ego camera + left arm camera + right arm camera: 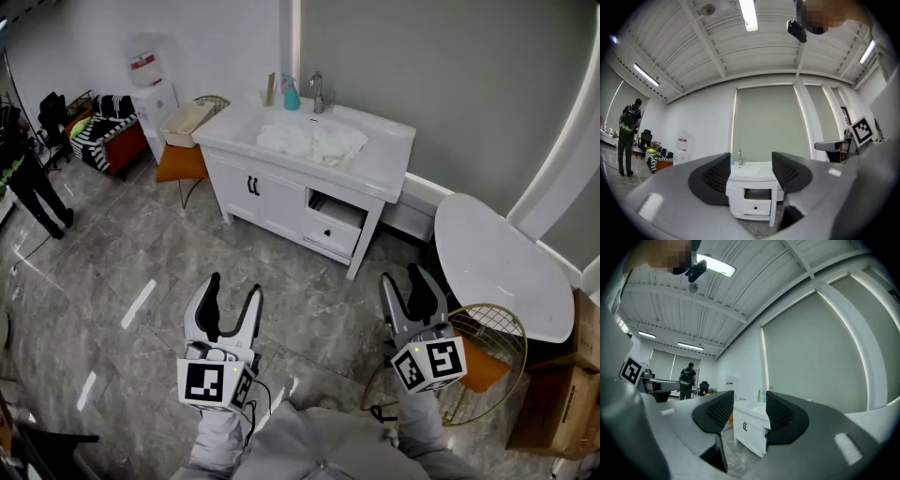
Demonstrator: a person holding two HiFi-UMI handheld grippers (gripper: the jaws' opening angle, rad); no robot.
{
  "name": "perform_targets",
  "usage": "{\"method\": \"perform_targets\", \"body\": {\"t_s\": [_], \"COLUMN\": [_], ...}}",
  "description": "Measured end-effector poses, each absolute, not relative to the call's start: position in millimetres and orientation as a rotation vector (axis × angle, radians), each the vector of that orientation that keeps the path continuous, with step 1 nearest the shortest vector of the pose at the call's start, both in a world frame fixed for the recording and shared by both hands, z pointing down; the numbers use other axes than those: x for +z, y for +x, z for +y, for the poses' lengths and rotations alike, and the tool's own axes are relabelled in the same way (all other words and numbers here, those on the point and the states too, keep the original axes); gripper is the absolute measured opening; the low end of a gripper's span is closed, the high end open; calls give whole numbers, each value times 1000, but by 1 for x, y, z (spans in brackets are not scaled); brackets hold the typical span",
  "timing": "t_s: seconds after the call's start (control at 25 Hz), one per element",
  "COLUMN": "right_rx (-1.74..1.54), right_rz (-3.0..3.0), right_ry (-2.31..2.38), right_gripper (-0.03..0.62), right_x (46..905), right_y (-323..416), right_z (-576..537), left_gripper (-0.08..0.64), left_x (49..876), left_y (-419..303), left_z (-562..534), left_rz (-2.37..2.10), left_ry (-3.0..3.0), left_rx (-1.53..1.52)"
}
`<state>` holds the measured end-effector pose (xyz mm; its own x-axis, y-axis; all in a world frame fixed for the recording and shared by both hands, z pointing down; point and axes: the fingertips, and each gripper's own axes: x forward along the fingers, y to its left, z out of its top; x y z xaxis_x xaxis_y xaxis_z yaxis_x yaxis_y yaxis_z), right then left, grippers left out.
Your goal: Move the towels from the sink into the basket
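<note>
White towels (pixel 311 141) lie heaped in the sink (pixel 380 150) of a white vanity at the far side of the room. A gold wire basket (pixel 494 329) with an orange base stands on the floor, just right of my right gripper (pixel 405 278). My left gripper (pixel 234 291) hovers over the grey floor, well short of the vanity. Both grippers are open with nothing between their jaws. In the left gripper view the vanity (pixel 752 197) shows between the jaws of the left gripper (pixel 751 169). The right gripper (pixel 747 411) frames the vanity (pixel 751 428) from an angle.
A vanity drawer (pixel 330 223) is pulled open. A round white table (pixel 502 262) and cardboard boxes (pixel 562 398) stand at the right. A second wire basket on an orange seat (pixel 183 161), a water dispenser (pixel 150 94) and a person (pixel 33 178) are at the left.
</note>
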<state>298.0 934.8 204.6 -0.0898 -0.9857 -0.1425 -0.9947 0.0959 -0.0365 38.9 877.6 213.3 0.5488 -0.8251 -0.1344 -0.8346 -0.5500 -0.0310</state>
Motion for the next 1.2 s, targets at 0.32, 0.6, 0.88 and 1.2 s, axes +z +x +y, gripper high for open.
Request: {"method": "perform_targets", "body": {"t_s": [0.32,0.6,0.88,1.2], "right_rx": [101,83,79,100], "right_rz": [2217,2214,2216,2199], "right_ry": [-2032,-2025,-2012,-2030], "right_gripper": [213,213,213,213], "right_x": [208,207,207,206], "right_y": [297,293,281,256], "right_z": [927,920,918,918], "left_gripper": [307,307,307,307], "left_x": [216,218,215,215], "left_y": [37,34,27,7], "left_z": [869,861,857,854], "left_rz": [1436,1439,1420,1379], "left_ry": [-2685,-2692,-2685,-2706], "left_rx": [147,149,157,158]}}
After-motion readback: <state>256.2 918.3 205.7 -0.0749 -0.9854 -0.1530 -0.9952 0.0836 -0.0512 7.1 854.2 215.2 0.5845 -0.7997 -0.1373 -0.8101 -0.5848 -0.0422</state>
